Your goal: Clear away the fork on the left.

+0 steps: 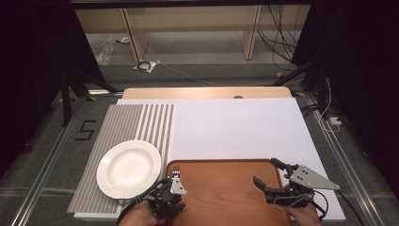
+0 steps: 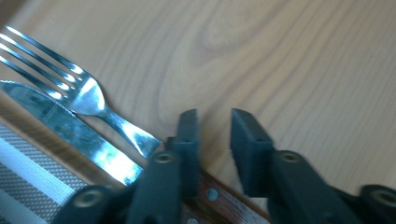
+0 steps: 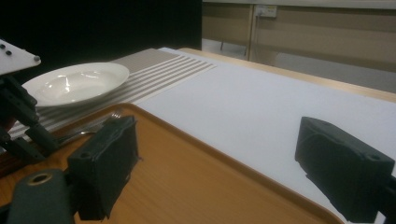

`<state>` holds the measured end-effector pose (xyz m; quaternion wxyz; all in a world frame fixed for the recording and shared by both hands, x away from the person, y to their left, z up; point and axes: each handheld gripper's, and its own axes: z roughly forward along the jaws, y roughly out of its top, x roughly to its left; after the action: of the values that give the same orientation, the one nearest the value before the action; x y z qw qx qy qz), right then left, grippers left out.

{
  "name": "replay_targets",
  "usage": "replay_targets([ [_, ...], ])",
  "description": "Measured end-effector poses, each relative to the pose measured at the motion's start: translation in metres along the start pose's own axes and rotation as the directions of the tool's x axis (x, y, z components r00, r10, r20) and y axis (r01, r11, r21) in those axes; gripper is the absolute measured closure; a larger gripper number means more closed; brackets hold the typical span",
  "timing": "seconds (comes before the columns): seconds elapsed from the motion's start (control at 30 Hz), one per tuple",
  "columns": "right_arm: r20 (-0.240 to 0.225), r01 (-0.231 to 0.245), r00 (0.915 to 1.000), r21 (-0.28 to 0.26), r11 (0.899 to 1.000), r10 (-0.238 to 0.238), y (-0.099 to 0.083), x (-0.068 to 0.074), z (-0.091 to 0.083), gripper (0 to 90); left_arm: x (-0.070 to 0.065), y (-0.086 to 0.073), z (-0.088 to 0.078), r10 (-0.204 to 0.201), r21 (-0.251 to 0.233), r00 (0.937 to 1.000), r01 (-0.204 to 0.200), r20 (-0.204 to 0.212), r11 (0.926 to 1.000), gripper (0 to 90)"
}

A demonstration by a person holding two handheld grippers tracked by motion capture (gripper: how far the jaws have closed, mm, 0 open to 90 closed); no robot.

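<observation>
left gripper point(image 1: 175, 184) sits low at the left edge of the wooden tray point(image 1: 226, 188), jaws a little apart with nothing pinched between them, just tray wood in the gap. fork point(image 2: 88, 98) and knife point(image 2: 70, 133) lie side by side on the tray along its left rim, just left of the jaws; knife's wooden riveted handle runs under the gripper. looks like cutlery is lined up here for picking off toward the plate point(image 1: 129, 168), which rests on the striped placemat point(image 1: 127, 122) just beside the tray. right gripper point(image 1: 270, 181) hovers over the tray's right side, jaws wide apart, empty, seemingly waiting.
</observation>
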<state>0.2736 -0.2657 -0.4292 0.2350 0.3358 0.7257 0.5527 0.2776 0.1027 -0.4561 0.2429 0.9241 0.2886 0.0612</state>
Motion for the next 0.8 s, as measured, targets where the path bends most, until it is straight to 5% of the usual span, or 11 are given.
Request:
replay_targets([
  [0.23, 0.001, 0.001, 1.0000, 0.002, 1.000, -0.001, 0.000, 0.000, 0.000, 14.1, 0.002, 0.001, -0.011, -0.047, -0.089, 0.9983, 0.044, -0.035, 0.9951, 50.6],
  [0.57, -0.001, 0.000, 1.0000, -0.001, 1.000, 0.000, 0.000, 0.000, 0.000, 14.1, 0.006, -0.004, -0.023, -0.121, -0.195, 0.9874, 0.100, -0.101, 0.9757, 32.9],
  [0.8, -0.001, 0.000, 1.0000, -0.001, 1.000, 0.000, 0.000, 0.000, 0.000, 14.1, 0.010, -0.009, -0.032, -0.195, -0.269, 0.9735, 0.157, -0.120, 0.9502, 24.3],
])
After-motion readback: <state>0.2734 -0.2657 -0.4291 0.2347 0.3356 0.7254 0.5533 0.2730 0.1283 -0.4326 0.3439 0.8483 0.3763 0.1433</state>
